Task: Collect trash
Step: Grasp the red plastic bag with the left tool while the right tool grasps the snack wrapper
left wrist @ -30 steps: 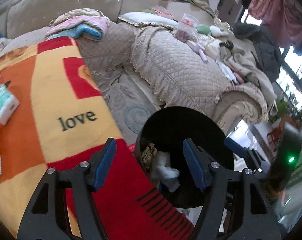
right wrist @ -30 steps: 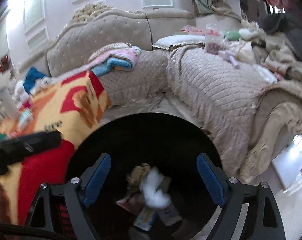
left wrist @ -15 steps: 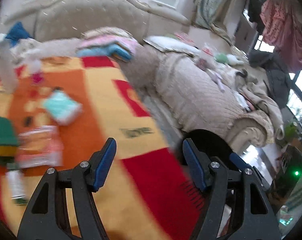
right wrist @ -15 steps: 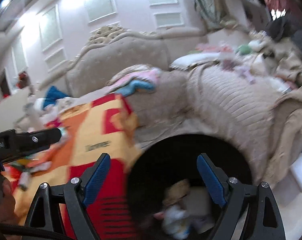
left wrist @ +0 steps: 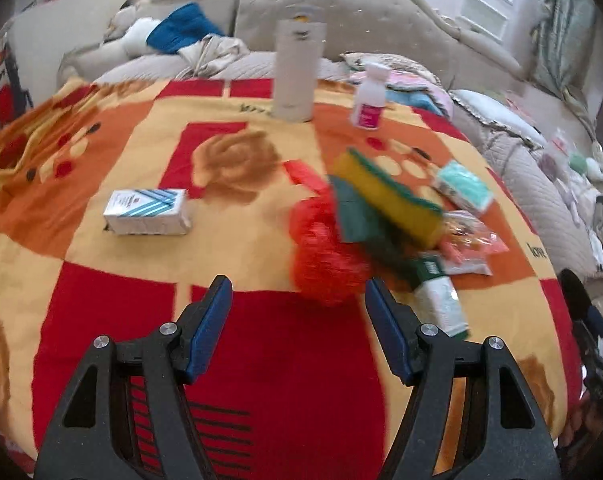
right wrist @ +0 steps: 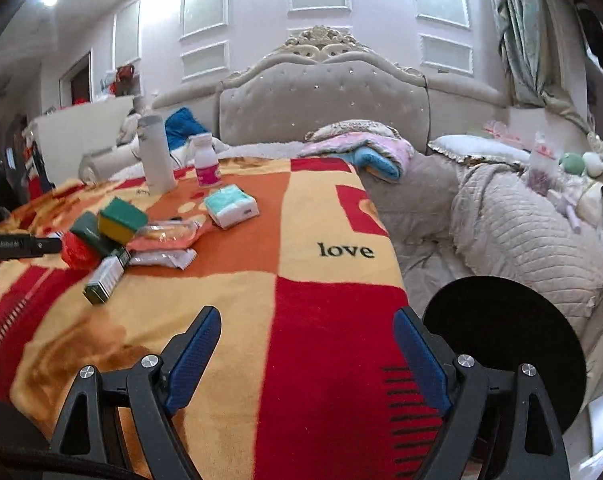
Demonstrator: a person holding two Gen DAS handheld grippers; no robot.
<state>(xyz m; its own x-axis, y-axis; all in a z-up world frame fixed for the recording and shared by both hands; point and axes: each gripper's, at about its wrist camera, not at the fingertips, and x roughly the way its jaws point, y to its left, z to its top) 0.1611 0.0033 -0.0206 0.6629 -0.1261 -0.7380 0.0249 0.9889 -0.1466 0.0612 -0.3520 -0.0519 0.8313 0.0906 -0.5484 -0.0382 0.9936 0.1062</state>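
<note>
Swinging away from the black bin, where both had hovered a second ago, the left gripper now faced the blanket-covered bench with its jaws apart and nothing between them; the right gripper was likewise spread and empty, the bin just to its right, beyond the bench edge; that suggested a drop was done and the next pick beginning; just ahead of the left gripper lay a red crumpled bag, with sponges, wrappers and a small carton right of it; a white box sat ahead-left.
</note>
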